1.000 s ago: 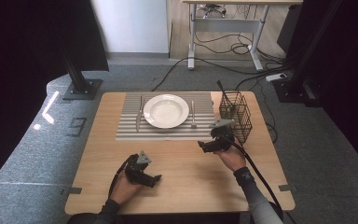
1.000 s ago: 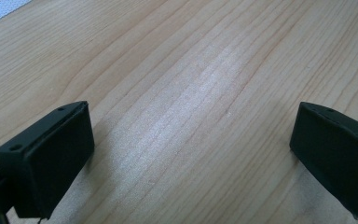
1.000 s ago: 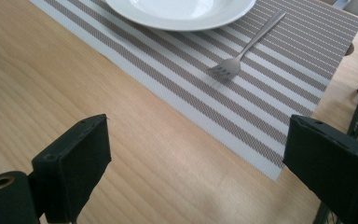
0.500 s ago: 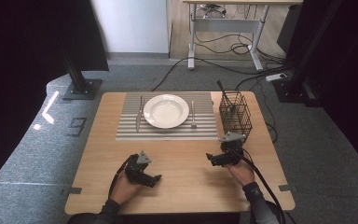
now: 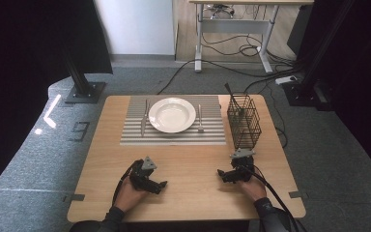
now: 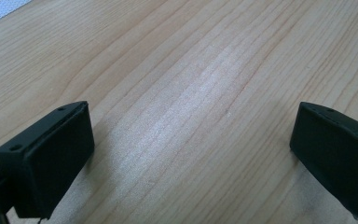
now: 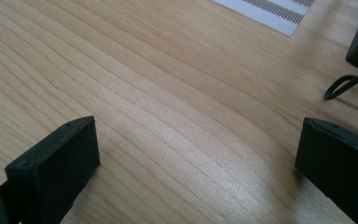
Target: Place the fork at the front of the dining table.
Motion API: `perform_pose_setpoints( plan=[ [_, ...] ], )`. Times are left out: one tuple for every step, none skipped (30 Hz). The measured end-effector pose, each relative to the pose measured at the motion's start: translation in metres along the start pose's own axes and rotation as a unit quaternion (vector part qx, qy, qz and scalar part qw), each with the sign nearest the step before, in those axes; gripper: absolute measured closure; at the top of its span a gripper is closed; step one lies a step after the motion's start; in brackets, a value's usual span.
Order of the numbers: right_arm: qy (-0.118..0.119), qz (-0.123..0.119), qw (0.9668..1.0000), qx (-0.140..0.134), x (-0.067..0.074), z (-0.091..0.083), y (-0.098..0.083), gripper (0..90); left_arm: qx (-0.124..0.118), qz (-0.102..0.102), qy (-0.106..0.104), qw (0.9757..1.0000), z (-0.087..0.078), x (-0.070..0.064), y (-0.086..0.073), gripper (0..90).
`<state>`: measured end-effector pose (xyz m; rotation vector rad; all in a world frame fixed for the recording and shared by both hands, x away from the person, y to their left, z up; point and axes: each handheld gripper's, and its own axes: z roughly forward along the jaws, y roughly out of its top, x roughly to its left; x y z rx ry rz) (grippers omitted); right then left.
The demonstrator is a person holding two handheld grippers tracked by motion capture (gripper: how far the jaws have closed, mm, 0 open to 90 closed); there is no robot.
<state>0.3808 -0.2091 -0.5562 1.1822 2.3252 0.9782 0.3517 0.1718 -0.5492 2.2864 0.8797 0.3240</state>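
The left gripper (image 5: 160, 184) and right gripper (image 5: 221, 173) are held wide apart-jawed and empty on the table (image 5: 193, 193), the wire basket (image 5: 244, 123) just beyond the right.

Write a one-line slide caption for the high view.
Two hand-held grippers, left and right, rest on a wooden table before a plate, cutlery and wire basket.

Bare table (image 5: 193, 164) lies open between both tools; wire basket (image 5: 244, 123) blocks far right.

My two grippers, left gripper (image 5: 160, 184) and right gripper (image 5: 221, 173), are black with blocky matte jaws, grey three-cornered top plates, trailing black cables, and dark sleeves behind.
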Motion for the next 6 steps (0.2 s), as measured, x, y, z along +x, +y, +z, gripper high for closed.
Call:
perform_pose_setpoints(
  plan=[
    [0.0, 0.0, 1.0, 0.0, 0.0, 0.0, 0.0, 0.0, 0.0, 0.0, 0.0, 1.0, 0.0, 0.0, 0.0, 0.0],
    [0.002, 0.002, 1.0, 0.001, -0.0004, 0.0002, 0.0001, 0.0, 0.0, 0.0, 0.0, 1.0, 0.0, -0.0001, 0.0, 0.0],
    [0.004, 0.005, 1.0, 0.002, -0.0011, 0.0005, 0.0, 0.0, 0.0, 0.0, 0.0, 1.0, 0.0, 0.0, 0.0, 0.0],
    [0.004, 0.005, 1.0, 0.002, -0.0011, 0.0005, 0.0001, 0.0, 0.0, 0.0, 0.0, 1.0, 0.0001, -0.0001, 0.0, 0.0],
    [0.004, 0.005, 1.0, 0.002, -0.0011, 0.0005, 0.0, 0.0, 0.0, 0.0, 0.0, 1.0, 0.0001, -0.0001, 0.0, 0.0],
    [0.004, 0.005, 1.0, 0.002, -0.0011, 0.0005, 0.0001, 0.0, 0.0, 0.0, 0.0, 1.0, 0.0001, -0.0001, 0.0, 0.0]
  ],
)
